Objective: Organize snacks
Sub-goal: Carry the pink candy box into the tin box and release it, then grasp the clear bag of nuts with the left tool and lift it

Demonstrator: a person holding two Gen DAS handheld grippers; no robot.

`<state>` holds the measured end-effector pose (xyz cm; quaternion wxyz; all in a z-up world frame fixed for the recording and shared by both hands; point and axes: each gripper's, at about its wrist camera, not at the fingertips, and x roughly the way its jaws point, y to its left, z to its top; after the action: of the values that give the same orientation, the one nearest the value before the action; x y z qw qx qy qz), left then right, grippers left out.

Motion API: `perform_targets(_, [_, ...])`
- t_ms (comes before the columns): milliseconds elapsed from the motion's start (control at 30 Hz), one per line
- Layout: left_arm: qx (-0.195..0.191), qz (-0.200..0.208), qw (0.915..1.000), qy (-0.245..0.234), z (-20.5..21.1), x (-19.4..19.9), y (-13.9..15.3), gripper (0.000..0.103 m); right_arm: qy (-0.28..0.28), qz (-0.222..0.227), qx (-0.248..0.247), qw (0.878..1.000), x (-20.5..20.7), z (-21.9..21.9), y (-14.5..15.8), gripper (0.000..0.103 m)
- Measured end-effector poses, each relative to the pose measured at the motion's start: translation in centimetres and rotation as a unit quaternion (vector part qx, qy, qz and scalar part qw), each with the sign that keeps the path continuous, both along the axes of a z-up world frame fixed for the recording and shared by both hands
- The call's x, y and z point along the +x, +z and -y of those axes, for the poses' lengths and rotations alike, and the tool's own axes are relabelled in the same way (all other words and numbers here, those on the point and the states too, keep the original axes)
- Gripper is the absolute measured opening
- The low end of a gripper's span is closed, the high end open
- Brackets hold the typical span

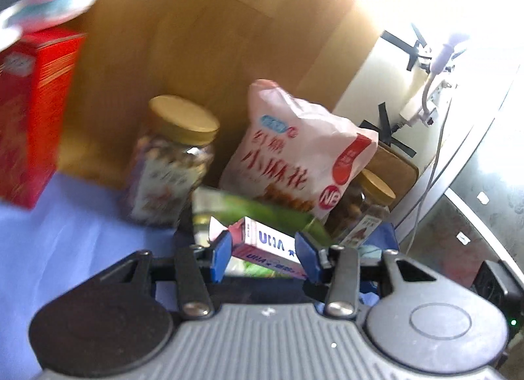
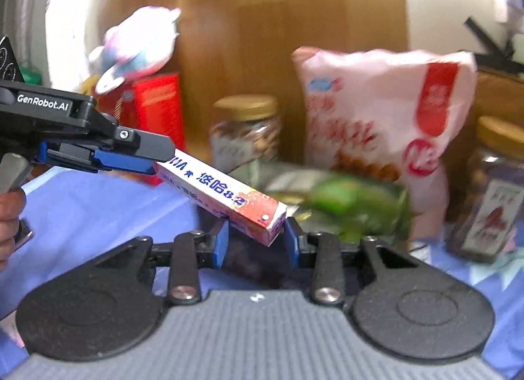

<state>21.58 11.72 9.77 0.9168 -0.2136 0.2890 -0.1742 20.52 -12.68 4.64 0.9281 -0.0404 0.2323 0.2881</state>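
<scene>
The left gripper [image 2: 157,159] grasps one end of the box [image 2: 226,195]. Its other end lies between the right gripper's [image 2: 257,241] parted fingers — whether touching, I cannot tell.

left gripper [image 2: 154,159]: closed, holding, level; right gripper [image 2: 257,242]: jaws apart, low

A blue cloth [image 2: 98,209] covers the surface across the lower part of both views. On it stand a red box [image 2: 157,111] at centre left, a gold-lidded jar [image 2: 245,131] mid-frame, a second jar [image 2: 491,190] at far right, and a pink snack bag [image 2: 376,118] upright between them. A green packet [image 2: 344,206], blurred, seems to lie before the bag.
</scene>
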Motion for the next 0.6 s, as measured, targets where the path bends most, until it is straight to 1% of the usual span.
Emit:
perform_targets(67, [0.002, -0.007, 0.9999, -0.009, 1.2, 2.0, -0.2, 0.042, -0.018, 0.004, -0.006, 1.000, 1.1, 0.9, 0.1, 0.039])
perform_targets(133, [0.005, -0.020, 0.9997, -0.017, 2.4, 4.2, -0.9, 0.042, -0.034, 0.001, -0.013, 0.999, 2.3, 1.6, -0.2, 0.039])
perform_targets(267, [0.000, -0.056, 0.9981, -0.025, 3.9, 7.3, -3.3, 0.042, -0.056, -0.004, -0.028, 0.998, 4.1, 2.4, -1.1, 0.042])
perform_targets(333, [-0.003, -0.070, 0.9973, -0.020, 4.4, 8.4, -4.5, 0.042, -0.061, -0.005, -0.032, 0.998, 4.8, 2.6, -1.6, 0.042])
perform_targets(467, [0.003, -0.069, 0.9976, -0.013, 5.0, 9.3, -4.9, 0.042, -0.071, -0.003, -0.020, 0.997, 5.5, 3.4, -2.3, 0.044])
perform_targets(533, [0.005, -0.063, 0.9979, -0.016, 5.3, 9.3, -4.4, 0.042, -0.080, 0.001, -0.010, 0.997, 5.2, 3.9, -2.2, 0.048])
perform_targets(600, [0.010, -0.058, 0.9981, -0.016, 5.5, 9.1, -3.7, 0.042, -0.085, 0.004, -0.002, 0.996, 5.1, 4.2, -1.8, 0.048])
